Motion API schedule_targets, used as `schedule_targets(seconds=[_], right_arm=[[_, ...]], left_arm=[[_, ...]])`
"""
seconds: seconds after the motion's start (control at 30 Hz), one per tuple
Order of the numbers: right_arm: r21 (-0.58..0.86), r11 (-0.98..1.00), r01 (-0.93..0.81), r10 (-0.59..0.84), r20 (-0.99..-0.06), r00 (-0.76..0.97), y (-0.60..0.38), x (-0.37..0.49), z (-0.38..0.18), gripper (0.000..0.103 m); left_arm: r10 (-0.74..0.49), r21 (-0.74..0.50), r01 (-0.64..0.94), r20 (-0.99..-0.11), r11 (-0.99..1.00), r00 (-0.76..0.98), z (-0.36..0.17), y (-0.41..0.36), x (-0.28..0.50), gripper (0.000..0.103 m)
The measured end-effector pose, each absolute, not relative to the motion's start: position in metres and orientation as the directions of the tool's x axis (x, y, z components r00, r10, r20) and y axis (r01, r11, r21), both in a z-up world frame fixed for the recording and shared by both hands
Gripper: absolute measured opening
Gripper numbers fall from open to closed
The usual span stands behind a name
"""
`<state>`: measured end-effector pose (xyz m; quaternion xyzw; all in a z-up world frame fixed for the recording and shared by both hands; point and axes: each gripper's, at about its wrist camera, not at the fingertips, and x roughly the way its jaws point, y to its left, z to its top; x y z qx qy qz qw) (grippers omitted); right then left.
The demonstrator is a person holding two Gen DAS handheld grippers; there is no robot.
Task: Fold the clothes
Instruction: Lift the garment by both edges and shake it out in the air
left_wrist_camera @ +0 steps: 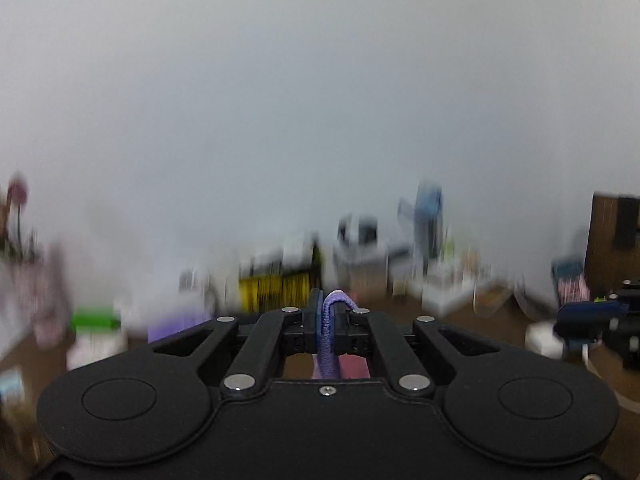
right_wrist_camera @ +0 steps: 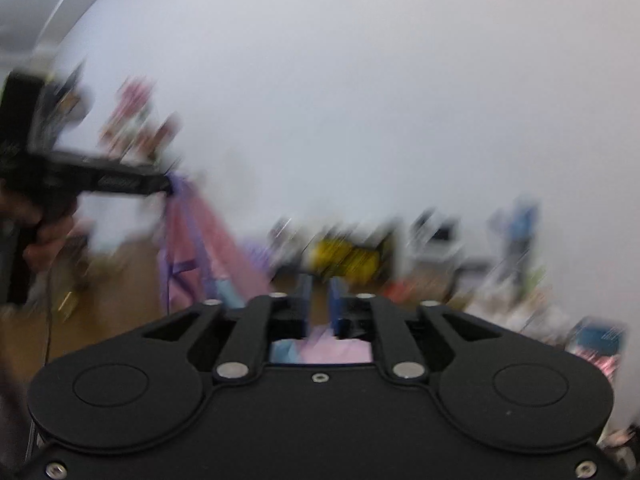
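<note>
Garment (left_wrist_camera: 331,320) pinched in left tool (left_wrist_camera: 329,312), its background blurred.

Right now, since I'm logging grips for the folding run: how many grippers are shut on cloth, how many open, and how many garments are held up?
Grippers shut on cloth: 1, the left gripper on the garment's purple trim
Grippers open: 1, the right gripper
Garments held up: 1, pink garment
Total: 3
</note>
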<state>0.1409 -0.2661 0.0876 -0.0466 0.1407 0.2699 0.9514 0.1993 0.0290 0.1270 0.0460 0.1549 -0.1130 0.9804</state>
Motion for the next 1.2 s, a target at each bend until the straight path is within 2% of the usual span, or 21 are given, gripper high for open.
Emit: schedule_targets(seconds=[0.03,0.1,0.2,0.3,0.33,0.37,0.53,0.57,0.6,0.63,0.67,0.73,0.77,0.8,0.83,0.9,1.1,1.2], right_arm=[[-0.009,0.833,-0.553,0.518,-0.337,0.786,-0.253,0.143,0.077,0.062],[-0.019,0.798,-0.603,0.547,-0.4,0.736,-0.225,0.144,0.06,0.062],[-0.078,0.754,-0.653,0.584,-0.376,0.72,-0.188,0.138,0.059,0.062],[-0.072,0.759,-0.647,0.597,-0.318,0.737,-0.164,0.144,0.069,0.06],[-0.069,0.765,-0.64,0.592,-0.315,0.742,-0.16,0.146,0.07,0.056],[-0.061,0.779,-0.624,0.58,-0.309,0.754,-0.154,0.154,0.073,0.046],[-0.066,0.775,-0.629,0.579,-0.326,0.748,-0.135,0.167,0.076,0.043],[-0.095,0.772,-0.629,0.571,-0.333,0.751,-0.129,0.17,0.074,0.038],[-0.127,0.784,-0.607,0.542,-0.336,0.77,-0.125,0.173,0.073,0.019],[-0.137,0.794,-0.593,0.526,-0.335,0.782,-0.124,0.174,0.075,0.009],[-0.141,0.819,-0.556,0.492,-0.325,0.808,-0.13,0.178,0.079,0.009],[-0.139,0.848,-0.511,0.453,-0.31,0.836,-0.141,0.181,0.084,0.009],[-0.142,0.861,-0.489,0.435,-0.294,0.851,-0.152,0.178,0.09,0.008],[-0.144,0.873,-0.467,0.417,-0.277,0.866,-0.163,0.175,0.095,0.009],[-0.148,0.884,-0.443,0.397,-0.261,0.88,-0.174,0.171,0.1,0.009],[-0.189,0.902,-0.387,0.335,-0.257,0.906,-0.202,0.16,0.101,0.009],[-0.172,0.929,-0.329,0.235,-0.414,0.879,-0.258,0.124,0.062,0.009],[-0.128,0.945,-0.3,0.206,-0.479,0.853,-0.275,0.112,0.038,0.009]], left_arm=[[-0.209,0.044,0.236,-0.327,0.971,0.921,0.125,0.032,0.2,0.003],[-0.223,0.05,0.253,-0.332,0.966,0.916,0.126,0.035,0.197,0.004],[-0.239,0.097,0.281,-0.312,0.955,0.92,0.139,0.034,0.188,0.004],[-0.242,0.141,0.293,-0.297,0.946,0.924,0.151,0.034,0.183,0.004],[-0.243,0.148,0.295,-0.294,0.944,0.924,0.153,0.034,0.183,0.004],[-0.243,0.153,0.296,-0.295,0.943,0.924,0.152,0.034,0.182,0.004],[-0.233,0.161,0.294,-0.313,0.942,0.921,0.143,0.034,0.183,0.004],[-0.232,0.16,0.293,-0.316,0.943,0.92,0.142,0.034,0.185,0.004],[-0.229,0.161,0.29,-0.317,0.943,0.92,0.141,0.035,0.187,0.004],[-0.224,0.163,0.286,-0.318,0.944,0.921,0.14,0.035,0.188,0.004],[-0.213,0.169,0.276,-0.317,0.946,0.924,0.138,0.036,0.19,0.004],[-0.192,0.19,0.264,-0.329,0.946,0.925,0.132,0.035,0.193,0.012],[-0.164,0.219,0.247,-0.337,0.944,0.927,0.122,0.031,0.193,0.037],[-0.136,0.247,0.23,-0.344,0.941,0.929,0.111,0.027,0.193,0.07],[-0.112,0.276,0.217,-0.352,0.936,0.929,0.101,0.023,0.192,0.08],[-0.107,0.327,0.242,-0.381,0.913,0.918,0.074,0.007,0.181,0.082],[-0.12,0.358,0.338,-0.513,0.87,0.85,0.007,-0.033,0.148,0.082],[-0.112,0.364,0.347,-0.534,0.864,0.838,-0.006,-0.039,0.14,0.082]])
